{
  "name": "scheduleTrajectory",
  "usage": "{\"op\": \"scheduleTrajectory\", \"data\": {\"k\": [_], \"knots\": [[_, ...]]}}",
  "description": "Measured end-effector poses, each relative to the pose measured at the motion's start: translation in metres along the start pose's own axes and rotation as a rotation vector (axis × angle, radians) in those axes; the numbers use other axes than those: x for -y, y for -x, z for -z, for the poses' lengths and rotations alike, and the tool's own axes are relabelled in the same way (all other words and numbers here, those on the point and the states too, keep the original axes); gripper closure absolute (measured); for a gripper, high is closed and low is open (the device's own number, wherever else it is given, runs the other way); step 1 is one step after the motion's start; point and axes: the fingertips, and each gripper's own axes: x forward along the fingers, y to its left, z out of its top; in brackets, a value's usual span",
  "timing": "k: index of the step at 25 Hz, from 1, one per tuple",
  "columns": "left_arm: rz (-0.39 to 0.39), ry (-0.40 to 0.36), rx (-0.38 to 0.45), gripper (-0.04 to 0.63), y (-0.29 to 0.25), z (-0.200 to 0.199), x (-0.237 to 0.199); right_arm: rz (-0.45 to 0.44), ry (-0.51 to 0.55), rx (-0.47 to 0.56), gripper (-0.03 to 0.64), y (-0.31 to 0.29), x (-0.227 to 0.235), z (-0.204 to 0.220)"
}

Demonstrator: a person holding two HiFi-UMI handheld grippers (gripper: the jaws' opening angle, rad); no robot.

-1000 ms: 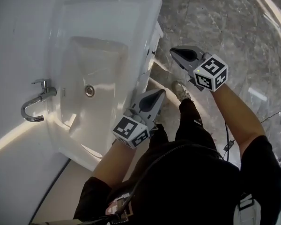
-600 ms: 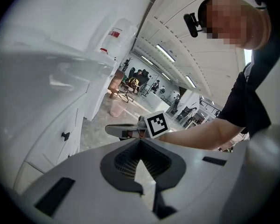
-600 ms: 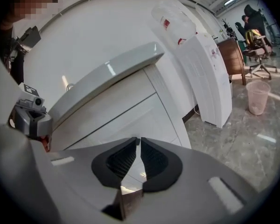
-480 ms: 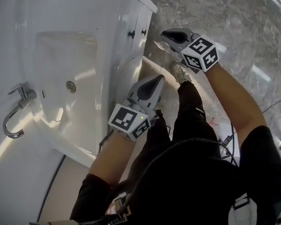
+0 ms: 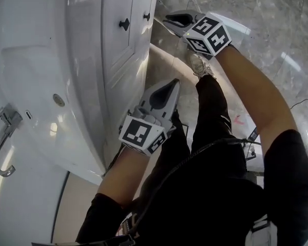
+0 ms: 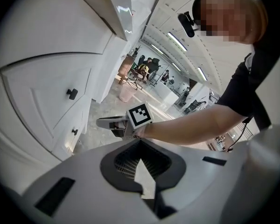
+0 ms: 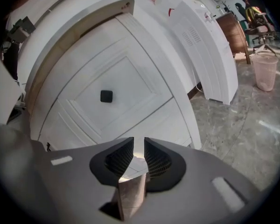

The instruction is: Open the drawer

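Note:
A white vanity cabinet [image 5: 113, 70] stands under the sink, its panelled fronts bearing small black knobs [image 5: 124, 23]. In the right gripper view one panelled front [image 7: 112, 92] fills the picture, with its square black knob [image 7: 106, 96] above and left of the jaws. My right gripper [image 7: 139, 143] hangs short of that front; its jaws are opening by a narrow gap, and nothing lies between them. In the head view the right gripper [image 5: 169, 19] points at the cabinet's far end. My left gripper [image 5: 172, 83] floats nearer me beside the cabinet, jaws shut and empty. Two knobs [image 6: 72, 94] show at the left of its view.
The white sink basin [image 5: 41, 86] and chrome tap [image 5: 2, 137] lie above the cabinet at the left. Marble floor [image 5: 277, 24] spreads to the right, where the person's shoe [image 5: 197, 64] stands. A tall white unit [image 7: 200, 41] and a waste bin [image 7: 263, 71] sit beyond the cabinet.
Both grippers have sunk from sink height to in front of the cabinet. The head view has dipped with them, so the knobbed fronts now show where the basin was.

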Motion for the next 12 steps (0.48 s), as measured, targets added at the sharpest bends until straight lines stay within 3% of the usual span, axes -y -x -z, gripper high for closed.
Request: {"op": "scheduleTrajectory", "data": {"k": [7, 12], "knots": [[-0.071, -0.094, 0.007, 0.604, -0.020, 0.018, -0.039, -0.087, -0.064, -0.038, 0.516, -0.064, 0.013, 0.035], [-0.128, -0.070, 0.026, 0.604, -0.031, 0.026, -0.075, -0.097, -0.110, -0.073, 0.468, -0.096, 0.029, 0.057]]}}
